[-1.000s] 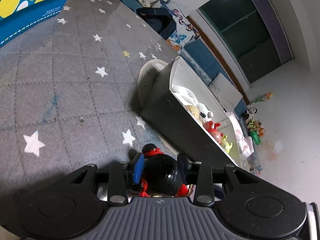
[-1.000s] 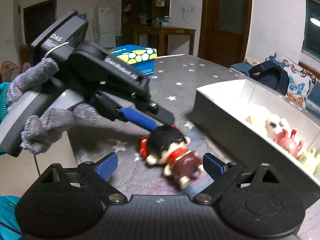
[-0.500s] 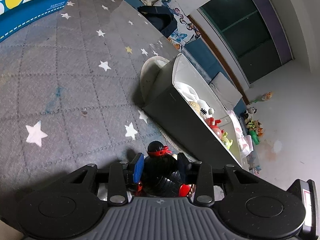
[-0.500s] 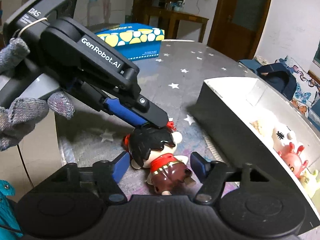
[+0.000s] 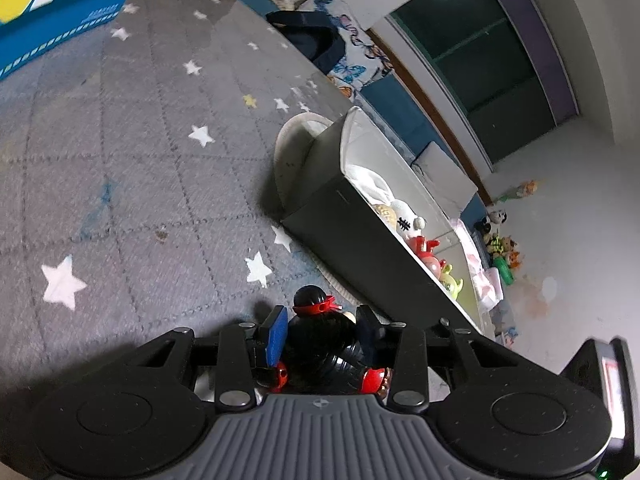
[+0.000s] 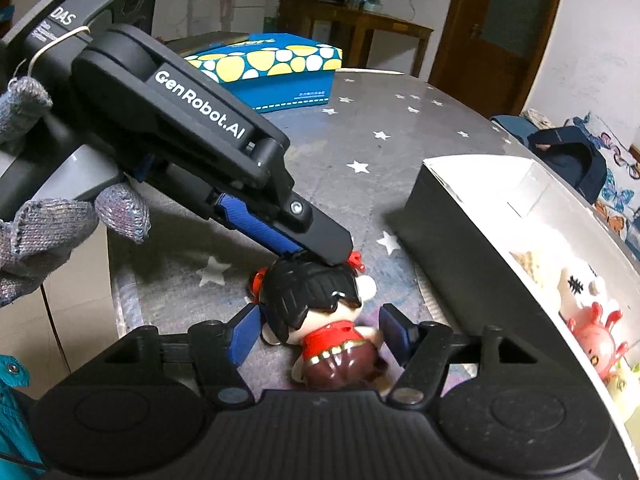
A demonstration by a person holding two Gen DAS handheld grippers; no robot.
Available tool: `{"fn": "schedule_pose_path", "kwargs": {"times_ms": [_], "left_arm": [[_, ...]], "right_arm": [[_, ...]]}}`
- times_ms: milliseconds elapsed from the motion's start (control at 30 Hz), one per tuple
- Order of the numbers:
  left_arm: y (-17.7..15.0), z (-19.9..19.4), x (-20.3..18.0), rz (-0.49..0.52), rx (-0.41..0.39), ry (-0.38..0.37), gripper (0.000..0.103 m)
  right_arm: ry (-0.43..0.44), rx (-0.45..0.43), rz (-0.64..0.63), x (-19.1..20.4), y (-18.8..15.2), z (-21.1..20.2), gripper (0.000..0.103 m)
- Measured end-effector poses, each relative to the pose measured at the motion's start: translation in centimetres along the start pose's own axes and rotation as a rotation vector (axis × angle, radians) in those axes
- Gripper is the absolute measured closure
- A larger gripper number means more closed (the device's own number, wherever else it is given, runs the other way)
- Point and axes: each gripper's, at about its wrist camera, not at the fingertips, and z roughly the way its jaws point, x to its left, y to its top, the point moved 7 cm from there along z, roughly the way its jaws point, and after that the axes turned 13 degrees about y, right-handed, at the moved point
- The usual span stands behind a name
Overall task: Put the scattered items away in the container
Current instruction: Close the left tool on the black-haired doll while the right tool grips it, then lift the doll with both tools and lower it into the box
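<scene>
Nearest the right wrist camera, the right gripper (image 6: 316, 332) stood apart, its blue pads flanking the doll (image 6: 320, 312) without clamping it. That doll lay on the starry mat (image 6: 360, 152), and the left gripper (image 5: 322, 330) was clamped on its black-haired head. Just right sat the box (image 6: 444, 216), toys (image 6: 592, 320) inside. Far left on the mat rested a blue carton (image 6: 280, 72).

- We see a grey star-patterned table (image 5: 120, 168).
- On it lie a doll (image 6: 320, 308), a toy-filled box (image 6: 452, 216) and a blue tissue box (image 6: 280, 68).
</scene>
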Motion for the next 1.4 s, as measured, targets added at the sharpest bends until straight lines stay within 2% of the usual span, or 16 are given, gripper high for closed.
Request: {"fn": "schedule_pose_path", "kwargs": {"times_ms": [200,533,767,967,1133,1300,1400], "left_arm": [[-0.2,-0.2,0.2,0.008,0.004,-0.017,0.062],[-0.6,-0.2,0.6,-0.023,-0.01,-0.038,0.06],[-0.9,-0.6,-0.2,-0.007,0.004,-0.058,0.06],[0.0,-1.9,-3.6,0.052,-0.034,-0.113,0.06],[1.9,-2.9,-7.3,0.1,-0.089,-0.16,0.06],[5.3,-2.9,-11.2,0.159,-0.143,-0.204,0.06],[7.5,-1.6,-12.7,0.171,-0.151,-0.192,0.06]], "right_arm": [[0.002,0.031,-0.047,0.5,0.5,0.7,0.04],[-0.003,0.054,-0.041,0.5,0.6,0.9,0.041],[-0.026,-0.002,0.017,0.7,-0.1,-0.2,0.042],[-0.072,-0.079,0.055,0.0,-0.2,-3.3,0.043],[-0.143,-0.166,0.078,-1.7,1.1,-6.7,0.043],[-0.204,-0.251,0.118,-5.2,3.1,-9.4,0.043],[-0.208,-0.279,0.165,-8.0,4.4,-9.8,0.043]]}}
